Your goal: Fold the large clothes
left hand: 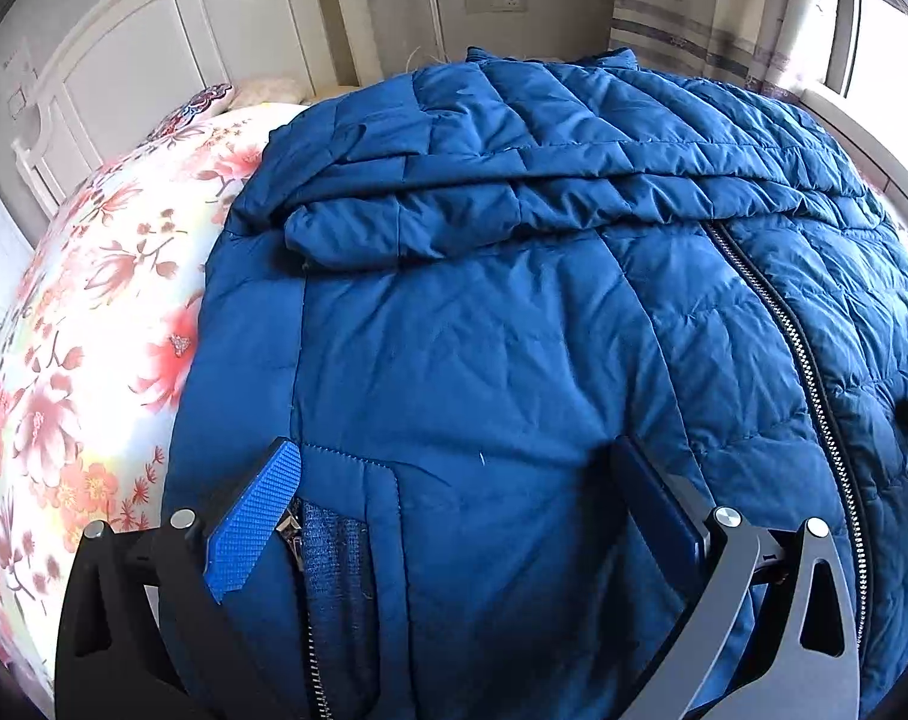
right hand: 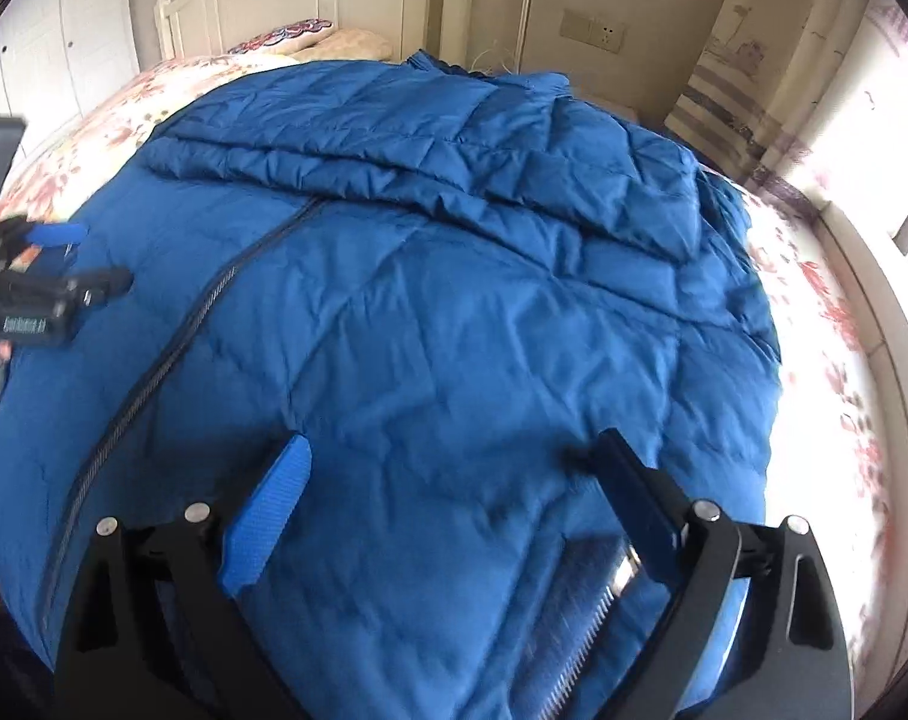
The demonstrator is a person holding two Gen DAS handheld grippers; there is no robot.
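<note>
A large blue quilted jacket (left hand: 514, 312) lies front-up on the bed, and its centre zipper (left hand: 802, 360) is closed. Both sleeves (left hand: 484, 204) are laid across the chest. My left gripper (left hand: 454, 447) is open over the jacket's lower left panel, with a pocket zip (left hand: 297, 534) beside its blue pad. In the right wrist view the same jacket (right hand: 454, 300) fills the frame. My right gripper (right hand: 450, 444) is open above the lower right panel, with nothing between its fingers. The left gripper (right hand: 51, 276) shows at that view's left edge.
The floral bedsheet (left hand: 93, 324) extends to the left of the jacket and also to its right (right hand: 838, 360). A white headboard (left hand: 153, 42) and pillows (right hand: 333, 45) stand at the far end. A curtain (left hand: 724, 12) and a bright window (left hand: 886, 48) are at the right.
</note>
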